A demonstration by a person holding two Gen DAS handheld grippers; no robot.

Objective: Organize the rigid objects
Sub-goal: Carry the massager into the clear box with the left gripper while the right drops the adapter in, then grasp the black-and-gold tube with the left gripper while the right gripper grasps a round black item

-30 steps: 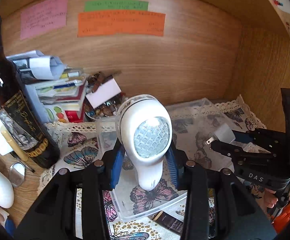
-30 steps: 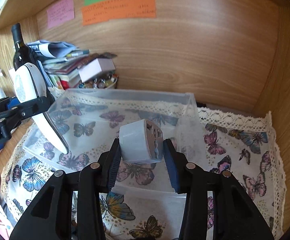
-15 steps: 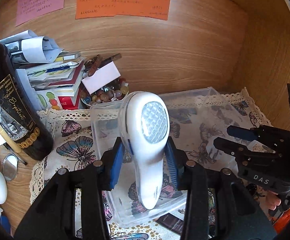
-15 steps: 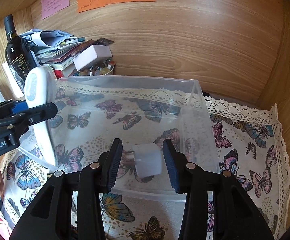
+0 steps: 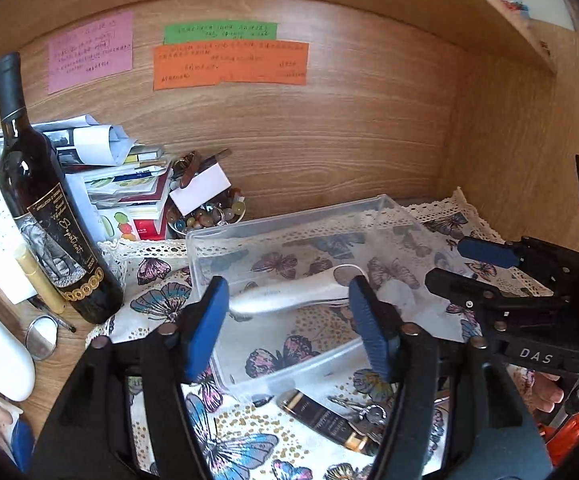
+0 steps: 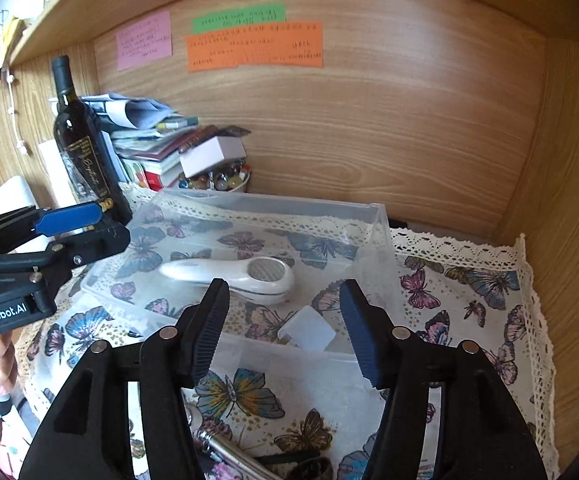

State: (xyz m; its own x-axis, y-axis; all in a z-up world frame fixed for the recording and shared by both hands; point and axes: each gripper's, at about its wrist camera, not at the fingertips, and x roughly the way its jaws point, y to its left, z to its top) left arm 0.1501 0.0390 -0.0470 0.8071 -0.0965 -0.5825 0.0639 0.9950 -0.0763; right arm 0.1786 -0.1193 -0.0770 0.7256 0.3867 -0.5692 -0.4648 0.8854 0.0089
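Observation:
A clear plastic box (image 5: pixel 289 222) (image 6: pixel 373 216) stands on the butterfly cloth. A white handheld device (image 5: pixel 289 294) (image 6: pixel 229 274) lies flat on its floor, with a small white plug adapter (image 6: pixel 307 330) (image 5: pixel 399 294) beside it. My left gripper (image 5: pixel 285 320) is open and empty above the box's near side; it also shows in the right wrist view (image 6: pixel 65 220). My right gripper (image 6: pixel 281 324) is open and empty over the box's near wall, above the adapter; it also shows in the left wrist view (image 5: pixel 473 264).
A dark wine bottle (image 5: pixel 45 208) (image 6: pixel 85 160) stands left of the box. Stacked papers and books (image 5: pixel 121 184), a bowl of beads (image 5: pixel 209 216) and a white card sit behind. A dark flat case and keys (image 5: pixel 329 420) lie on the cloth in front. Wooden walls close in behind and on the right.
Both grippers opened and drew back. The white device left my left gripper and now lies flat in the box. The adapter, dropped half a second ago, rests on the box floor.

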